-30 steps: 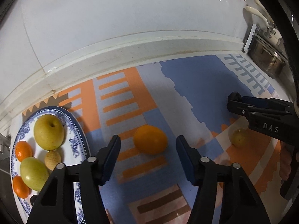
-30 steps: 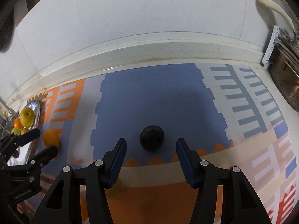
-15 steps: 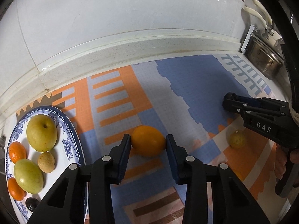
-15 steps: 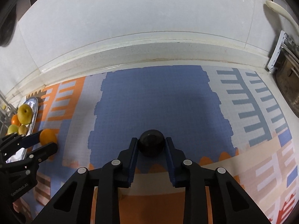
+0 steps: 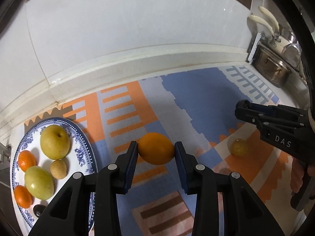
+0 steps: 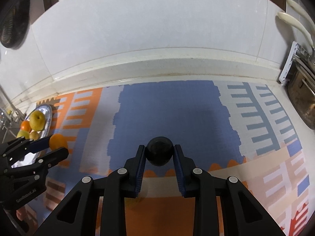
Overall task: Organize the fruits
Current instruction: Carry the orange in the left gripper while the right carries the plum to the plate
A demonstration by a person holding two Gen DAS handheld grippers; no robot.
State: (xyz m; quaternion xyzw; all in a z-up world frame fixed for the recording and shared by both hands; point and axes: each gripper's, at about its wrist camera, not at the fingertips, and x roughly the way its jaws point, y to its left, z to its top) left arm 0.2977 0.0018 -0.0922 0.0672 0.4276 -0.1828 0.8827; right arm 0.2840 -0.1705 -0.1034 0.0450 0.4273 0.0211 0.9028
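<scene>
Both tools had fruit between their pads. Pinched in the left gripper (image 5: 155,151) was the orange (image 5: 156,148), its pads pressed on the fruit's two ends just right of the blue-and-white plate (image 5: 82,137). Clamped in the right gripper (image 6: 159,153) was a dark round fruit (image 6: 159,151), held over the blue patch of the patterned mat (image 6: 177,114); whether either fruit had left the mat could not be told. On the plate lay a yellow pear (image 5: 55,142), a green-yellow fruit (image 5: 39,182), a small tan fruit (image 5: 58,169), two small oranges and something dark at the near rim. One small yellow fruit (image 5: 239,147) sat alone on the mat below the right tool.

Judging by this, the risk was in the grip itself: both fruits were round and smooth, caught near the pad tips, so a quick swing toward the plate could have squeezed one out forward and sent it rolling. The plate was crowded, and a fruit set down hard might have nudged the others over the shallow rim
</scene>
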